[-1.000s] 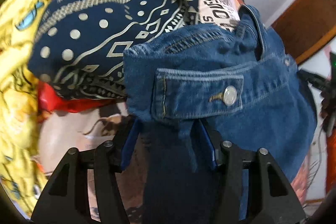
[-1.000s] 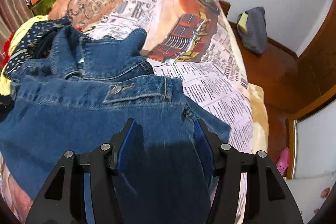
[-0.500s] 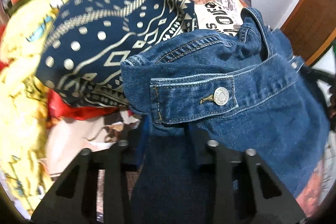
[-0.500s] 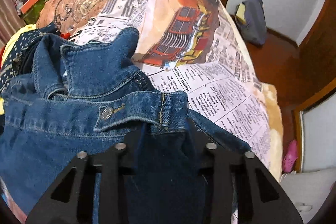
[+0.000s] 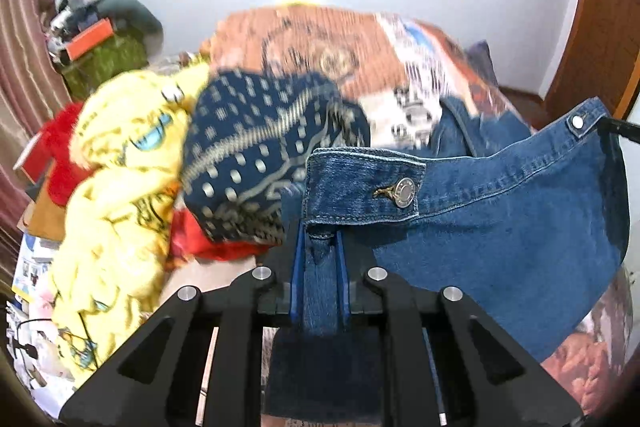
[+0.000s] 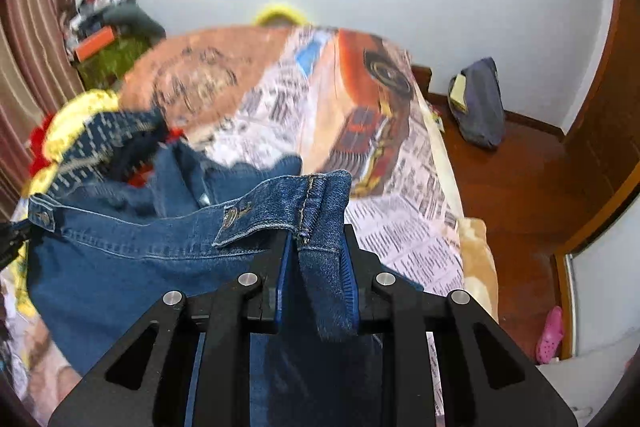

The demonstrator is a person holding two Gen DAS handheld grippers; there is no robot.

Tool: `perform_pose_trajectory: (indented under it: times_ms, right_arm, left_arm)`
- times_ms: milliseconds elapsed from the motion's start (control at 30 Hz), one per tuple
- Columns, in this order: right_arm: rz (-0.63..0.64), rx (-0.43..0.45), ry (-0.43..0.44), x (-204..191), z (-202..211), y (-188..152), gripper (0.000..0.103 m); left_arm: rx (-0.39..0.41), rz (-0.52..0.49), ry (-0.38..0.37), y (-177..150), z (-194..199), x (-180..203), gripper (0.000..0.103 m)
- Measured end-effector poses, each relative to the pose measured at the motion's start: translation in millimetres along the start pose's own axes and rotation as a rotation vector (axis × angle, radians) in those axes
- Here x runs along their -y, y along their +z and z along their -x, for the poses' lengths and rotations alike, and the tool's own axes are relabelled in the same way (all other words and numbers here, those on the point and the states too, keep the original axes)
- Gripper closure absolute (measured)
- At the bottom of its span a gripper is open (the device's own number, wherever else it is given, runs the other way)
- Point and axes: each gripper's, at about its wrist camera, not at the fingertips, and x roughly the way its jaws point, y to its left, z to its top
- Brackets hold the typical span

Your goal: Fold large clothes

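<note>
now both claws have just closed on the denim: left claw pinches one hem corner, right claw the other, the jacket slung between them above the bed. lift evenly, keep the hem taut, clear the pile beyond.

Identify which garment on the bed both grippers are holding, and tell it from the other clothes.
The blue denim jacket, pinched by left gripper and right gripper. The navy dotted cloth and yellow printed fabric lie ungripped.
</note>
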Motion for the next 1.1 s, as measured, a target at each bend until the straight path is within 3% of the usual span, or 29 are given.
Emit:
perform_pose_trajectory:
  times_ms: [167,367,467,633,800,933,1100]
  right_arm:
    - [0.001,0.053,-0.011,2.3,7.6,13.6,0.083]
    - [-0.054,0.068,-0.061,18.4,-10.3,17.2,0.083]
    - [-0.093,0.012,-0.093,32.6,-37.7,9.8,0.083]
    - [-0.094,-0.141,-0.117,41.7,-93.8,-18.6,0.082]
    - [-0.048,-0.163,-0.156,39.0,-93.0,-31.5,0.077]
    - [0.039,-0.159,-0.222,20.6,-68.2,-34.3,0.075]
    - [0.116,-0.088,-0.162,-18.0,-30.7,-42.8,0.068]
  left_arm:
    - [0.047,-0.049,0.018,27.6,3.1,10.2,0.089]
    - [0.052,0.004,0.015,65.1,-34.1,12.8,0.089]
    - [0.015,-0.025,0.041,68.3,-67.4,22.5,0.089]
    - [-0.086,-0.057,0.087,45.3,-117.5,27.1,0.088]
    - [-0.121,-0.063,0.044,35.1,-113.5,20.0,0.087]
    - [-0.153,-0.079,0.041,30.7,-96.1,13.9,0.07]
    - [-0.117,-0.097,-0.012,24.8,-60.8,22.0,0.061]
